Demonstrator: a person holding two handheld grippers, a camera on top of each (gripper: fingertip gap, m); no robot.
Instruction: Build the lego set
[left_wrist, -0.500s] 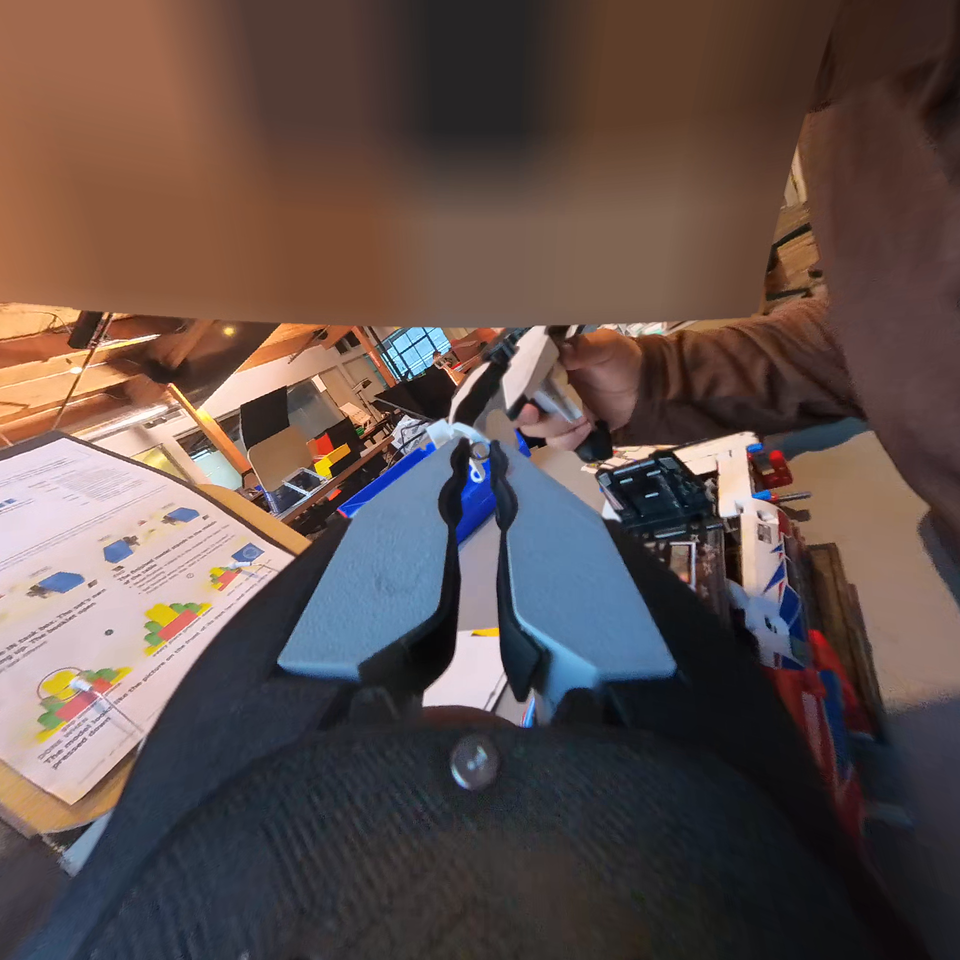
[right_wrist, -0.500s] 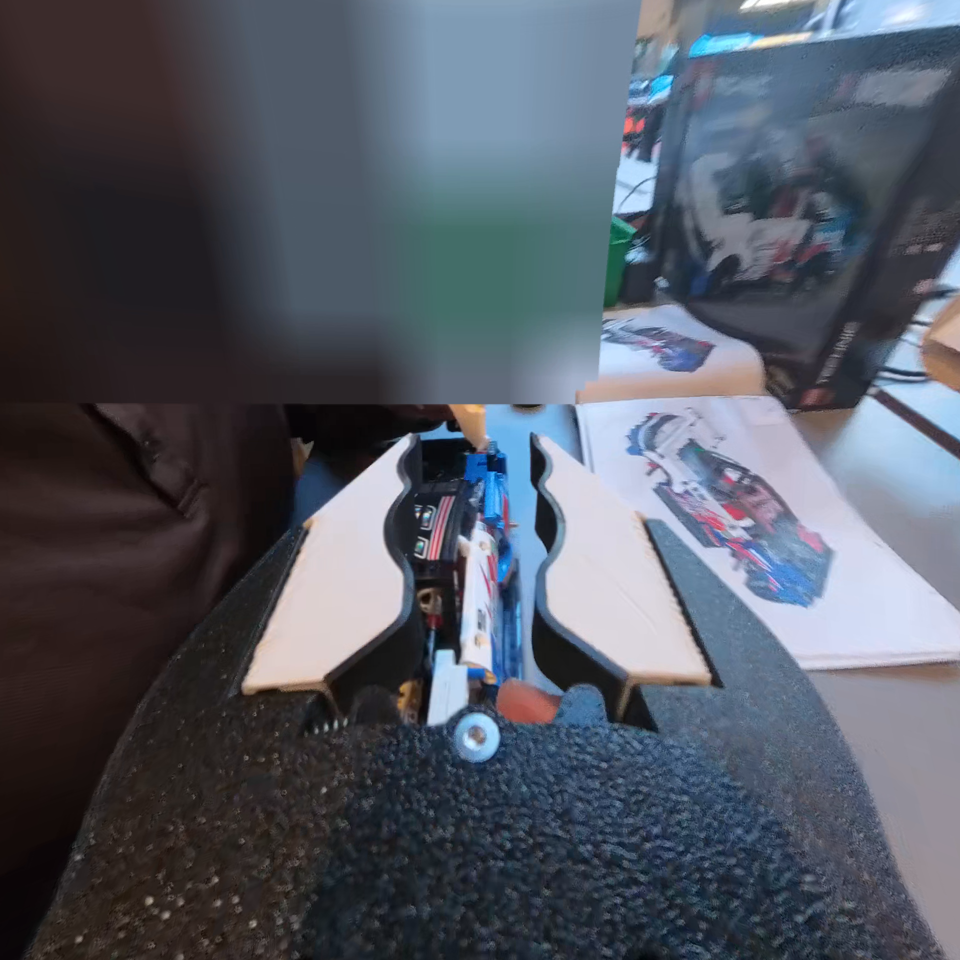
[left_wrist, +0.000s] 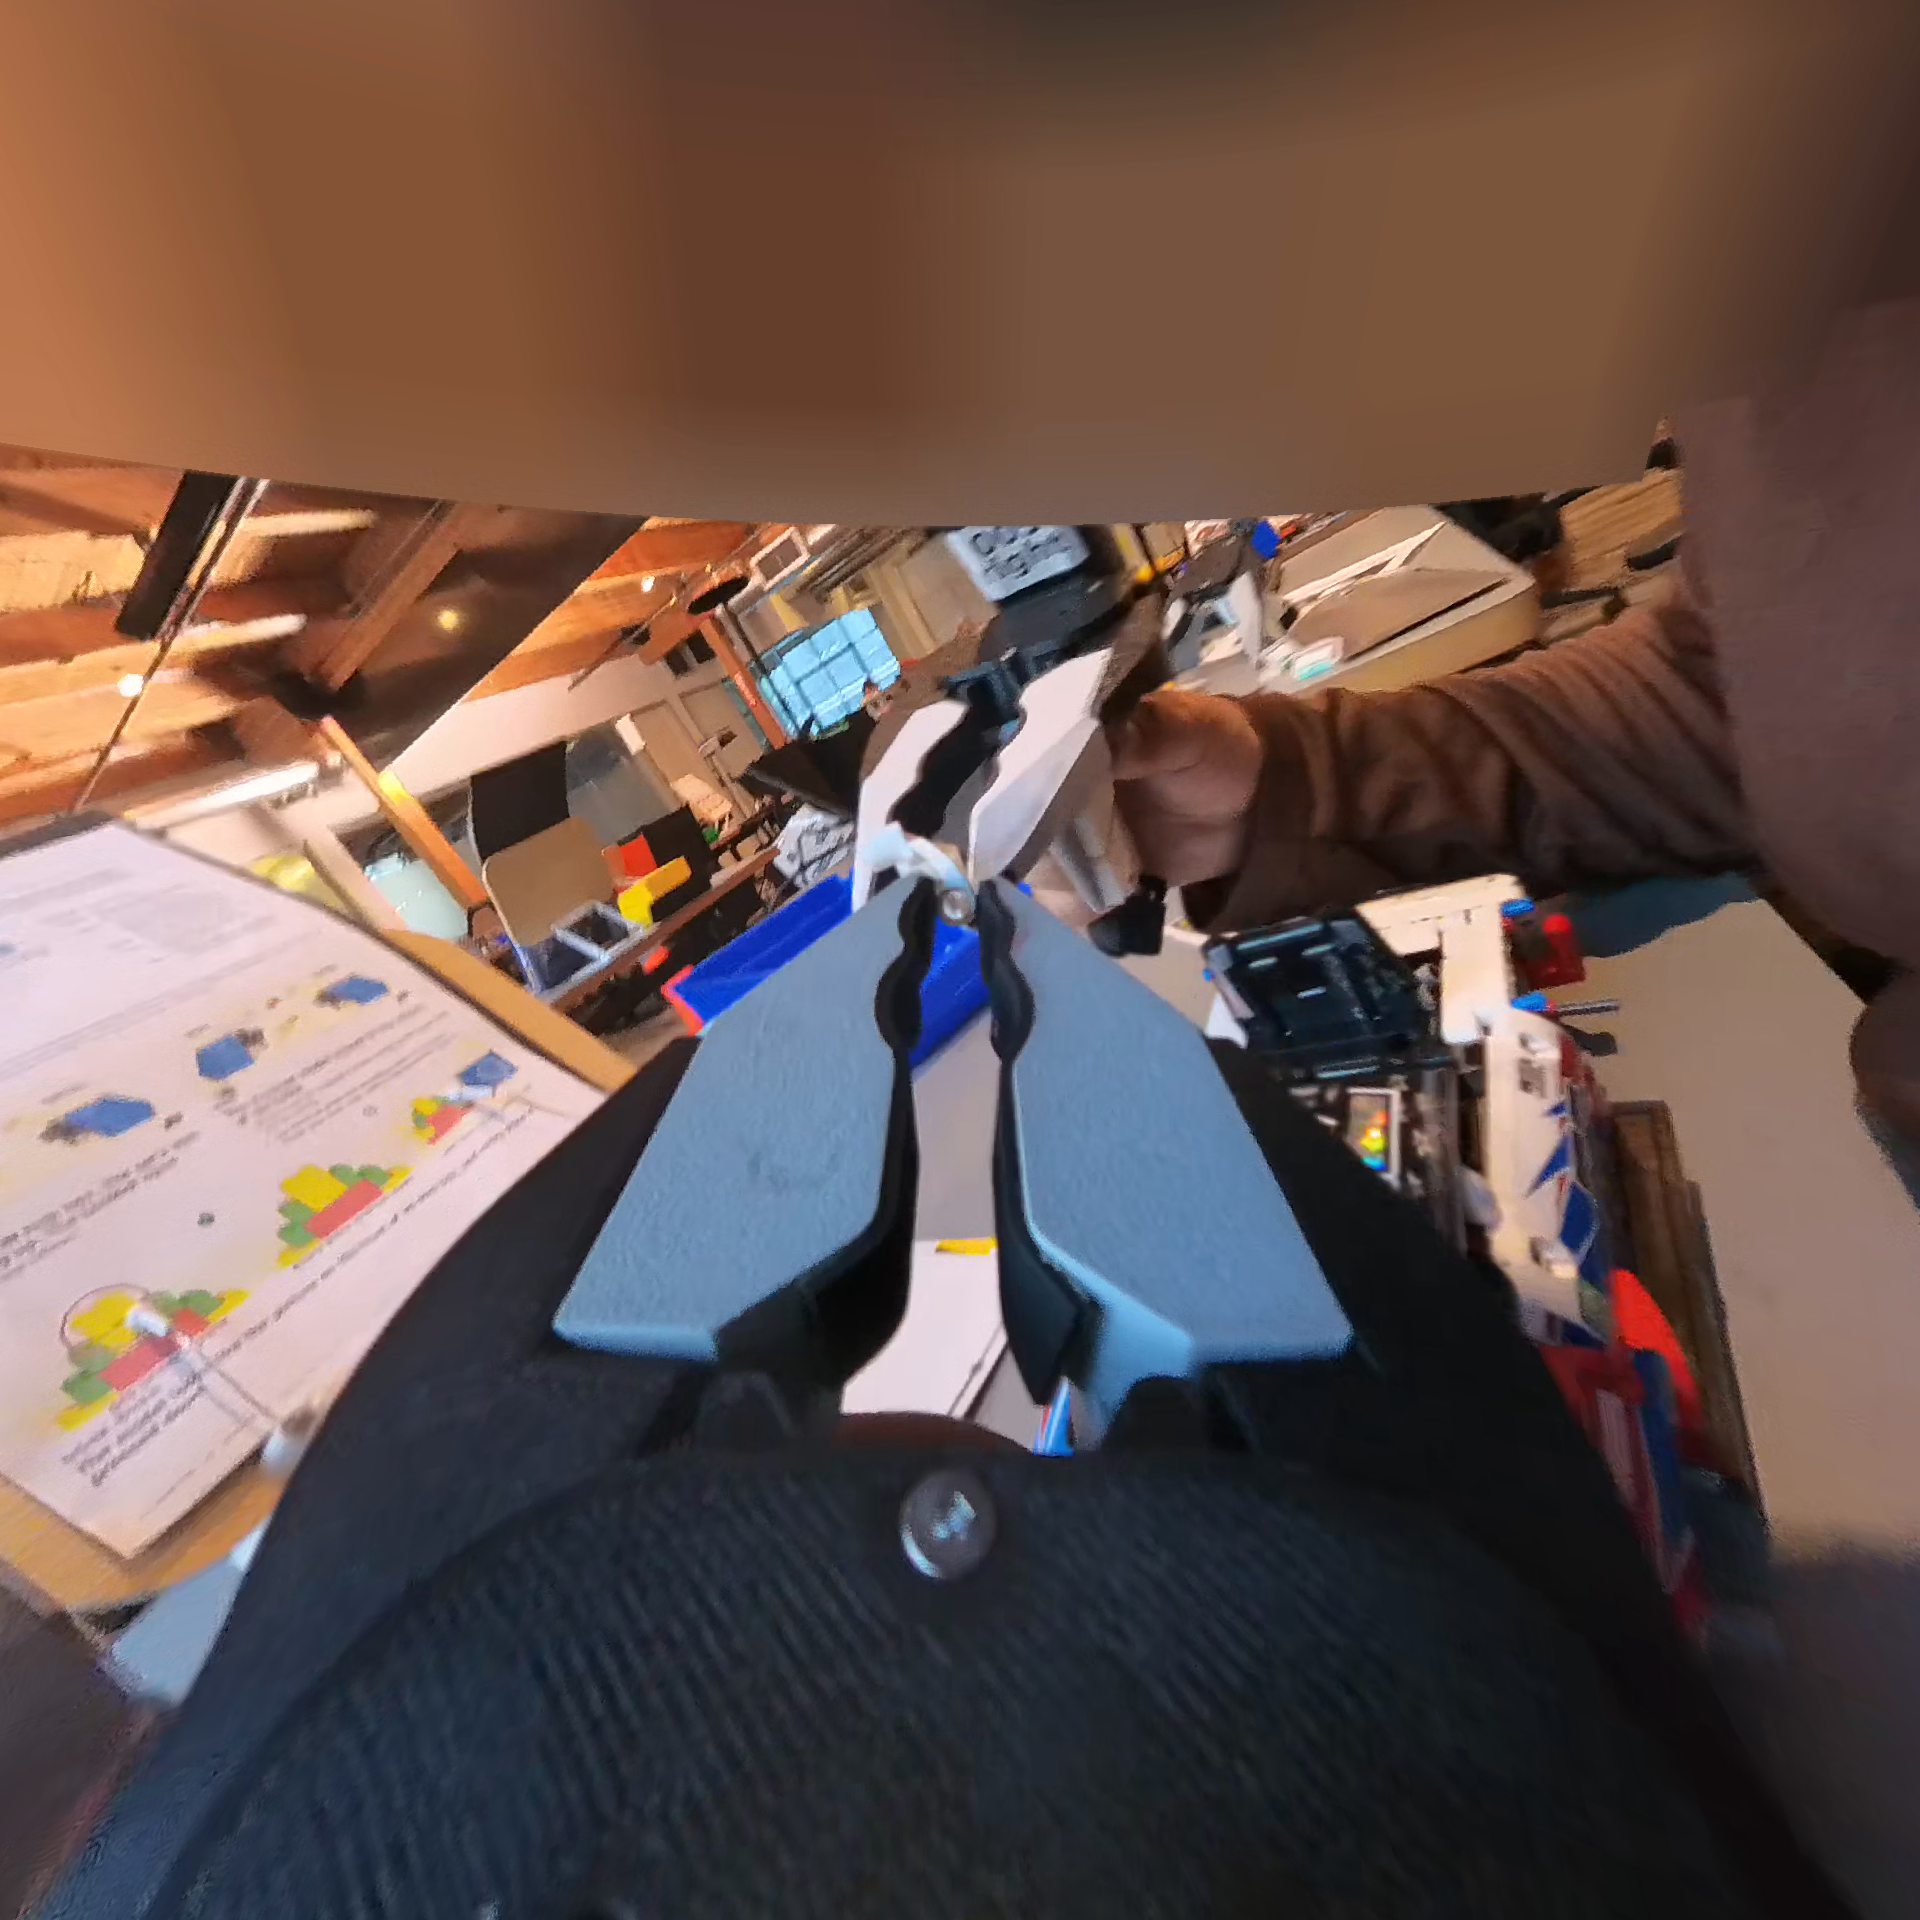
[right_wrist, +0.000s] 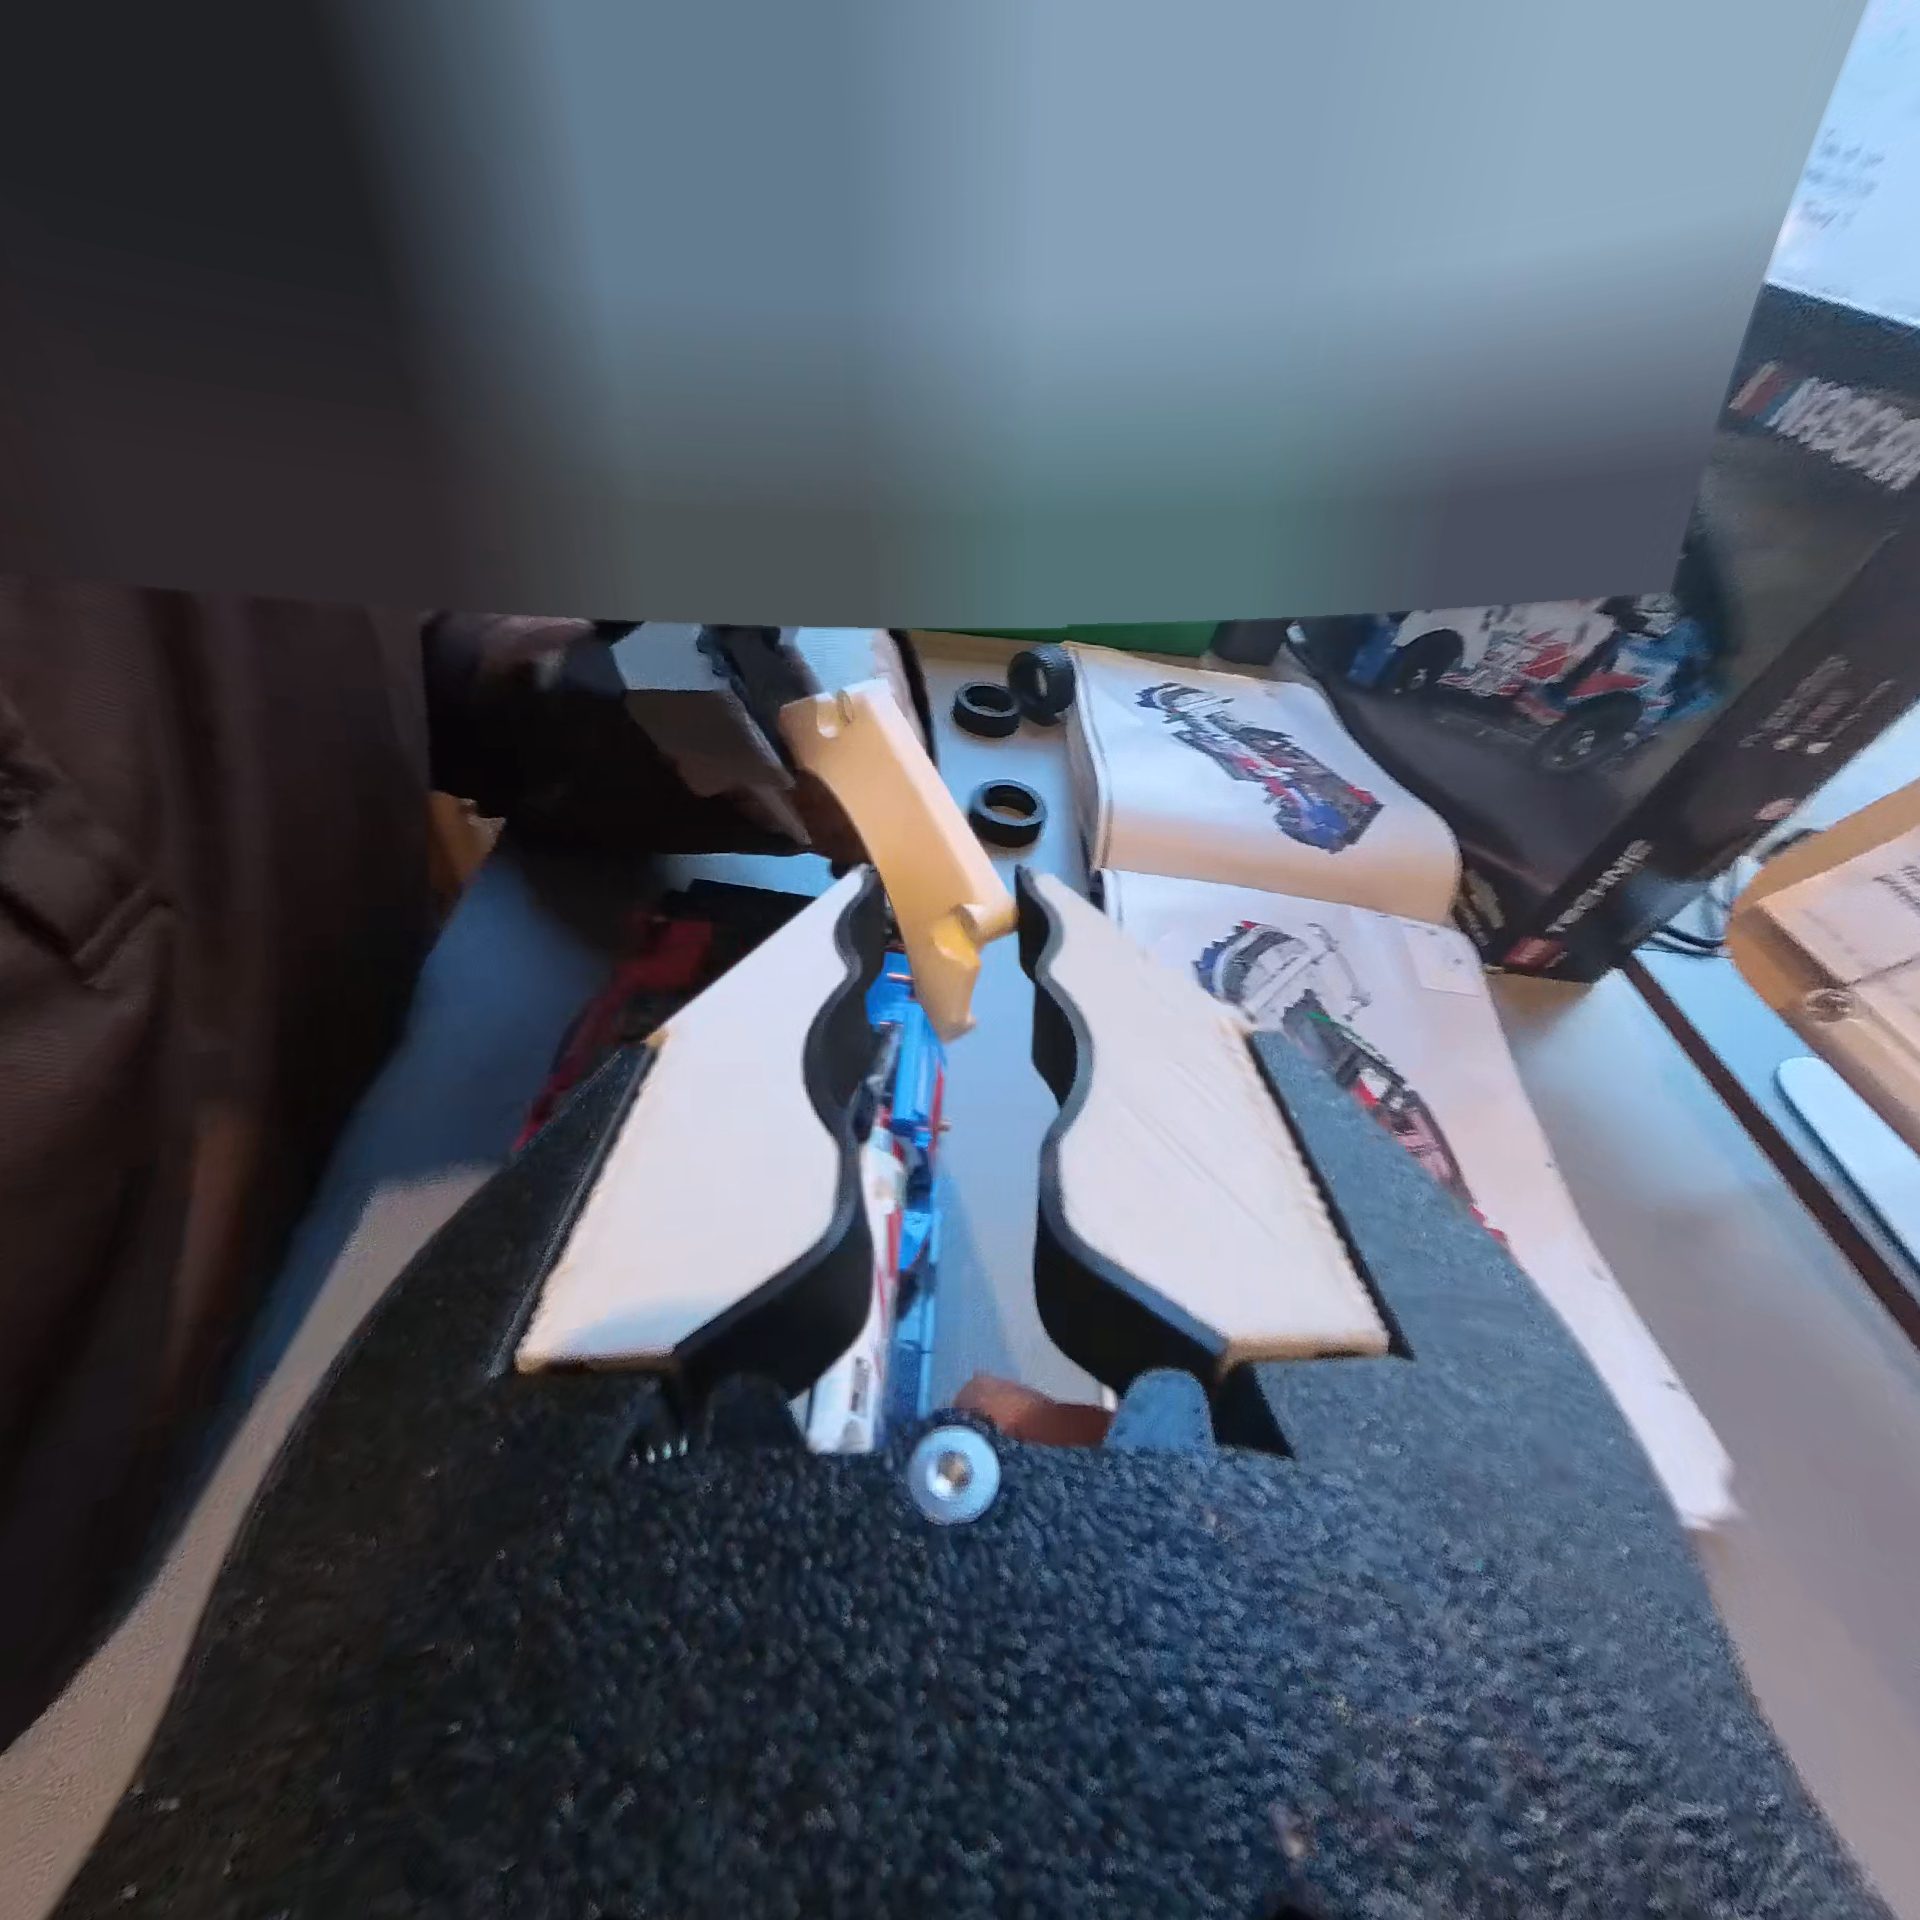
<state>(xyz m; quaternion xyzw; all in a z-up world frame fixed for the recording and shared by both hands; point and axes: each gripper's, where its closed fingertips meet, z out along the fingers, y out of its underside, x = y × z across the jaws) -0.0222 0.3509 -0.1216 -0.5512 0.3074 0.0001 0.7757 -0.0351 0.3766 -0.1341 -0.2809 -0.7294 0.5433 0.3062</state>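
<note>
The left gripper (left_wrist: 948, 904) has smooth grey fingers (left_wrist: 769, 1153) with wavy black rubber edges, nearly closed and pinching a small white lego piece (left_wrist: 902, 854) at their tips. In the right wrist view this piece (right_wrist: 902, 821) looks tan, long and curved, with a side peg. The right gripper (right_wrist: 940, 914) has pale, ridged fingers (right_wrist: 727, 1132) standing moderately apart around the piece's lower end, not clearly gripping it. The part-built lego car (left_wrist: 1455, 1101), white, blue, red and black, lies on the grey surface (left_wrist: 1725, 1143) to the right. Three black rubber tyres (right_wrist: 1006, 812) lie far on the surface beside printed instruction booklets (right_wrist: 1340, 997) and the dark printed set box (right_wrist: 1704, 727). A sheet with writing and coloured brick pictures (left_wrist: 208, 1143) stands at left.
</note>
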